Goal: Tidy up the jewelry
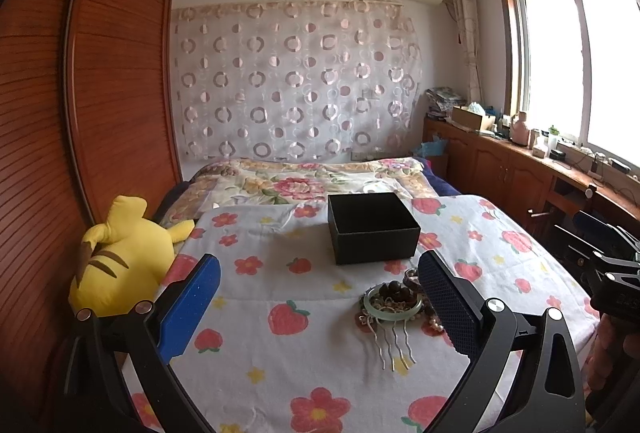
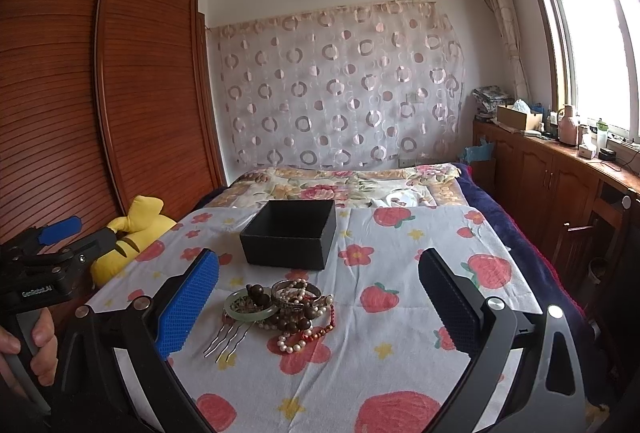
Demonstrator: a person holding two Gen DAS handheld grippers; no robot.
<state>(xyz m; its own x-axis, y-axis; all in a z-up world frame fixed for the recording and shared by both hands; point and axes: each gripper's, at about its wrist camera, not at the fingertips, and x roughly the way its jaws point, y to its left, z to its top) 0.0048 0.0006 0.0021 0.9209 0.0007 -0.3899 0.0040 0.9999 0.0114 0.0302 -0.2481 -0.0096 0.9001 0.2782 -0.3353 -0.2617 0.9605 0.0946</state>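
The jewelry pile [image 2: 282, 309] lies on the strawberry-print bedspread [image 2: 400, 353] of the bed, just in front of the empty black box [image 2: 290, 235]: a green bangle [image 2: 249, 308], dark wooden beads [image 2: 290, 323], a pearl bracelet [image 2: 294, 343], a metal hair comb [image 2: 228, 341] and a silver bangle [image 2: 296, 295], all tangled and touching. Nothing appears sorted yet, so the task looks to be at its start.

Both the left tongs [image 1: 320, 305] and the right tongs [image 2: 318, 303] hover spread wide, gripping nothing. The next move likely calls for lowering one pair onto a single piece, perhaps the comb at the pile's edge, without dragging its neighbours.

A yellow plush toy [image 1: 120, 257] sits well apart at the bed's left edge; nothing blocks the box.
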